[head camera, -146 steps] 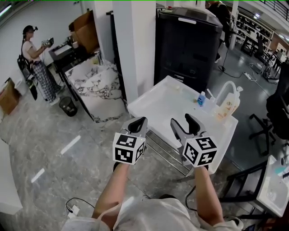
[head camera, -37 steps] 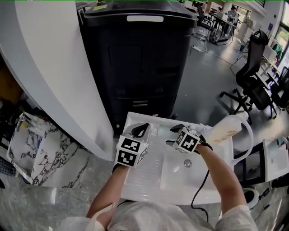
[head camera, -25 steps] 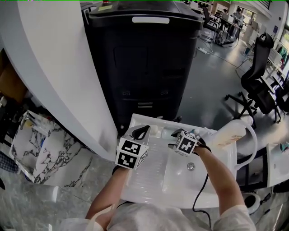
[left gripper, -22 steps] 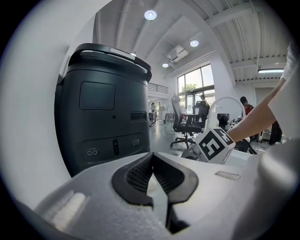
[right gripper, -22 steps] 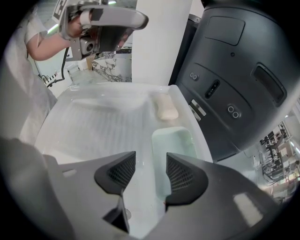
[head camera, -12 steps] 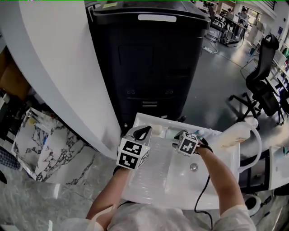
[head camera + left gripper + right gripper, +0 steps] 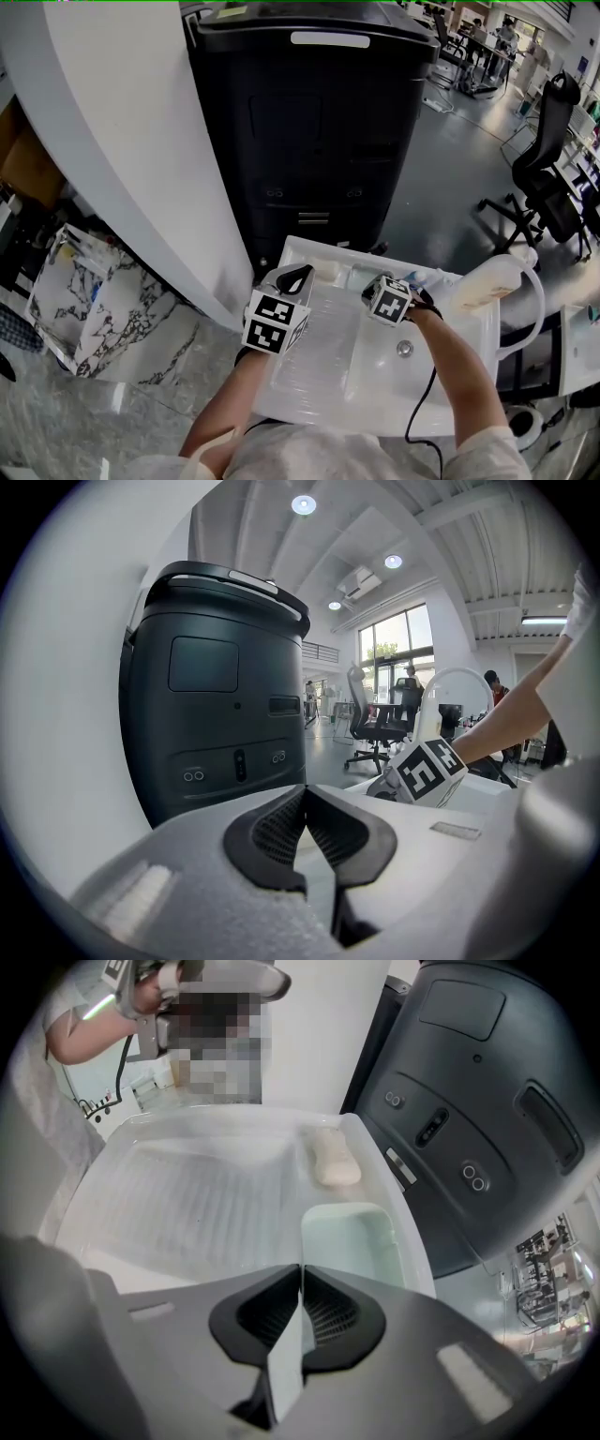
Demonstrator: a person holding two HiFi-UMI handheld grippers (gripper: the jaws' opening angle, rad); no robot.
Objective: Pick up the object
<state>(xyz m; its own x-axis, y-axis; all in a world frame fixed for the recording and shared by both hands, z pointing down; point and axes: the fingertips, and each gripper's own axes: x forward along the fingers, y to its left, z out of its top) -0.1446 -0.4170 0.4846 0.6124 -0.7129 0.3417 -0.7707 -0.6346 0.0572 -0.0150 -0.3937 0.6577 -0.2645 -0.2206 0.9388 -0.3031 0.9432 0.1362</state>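
White and moulded, the sink unit served as the surface, with a ribbed draining board on its left half and a basin with a drain on its right. On its back rim, at 12 o'clock from the draining board, the bar of soap lay flat in a shallow recess, with neither claw touching it. Just beside the soap, towards 3 o'clock, sat a small rectangular well with a pale green tint. The right claw hung over the rim just past that well, pointing along it towards the soap at 9 o'clock. Its jaws were closing, tips all but touching, with only a pale sliver in the slit behind them (a thing, or the white sink showing through, I could not tell which). The left claw was pressed together on nothing, above the draining board's far edge at 11 o'clock. A pump bottle was at the sink's 2 o'clock corner. Behind the sink, at 12 o'clock, stood a tall black machine, with a white pillar at 10 o'clock and an office chair at 2 o'clock.
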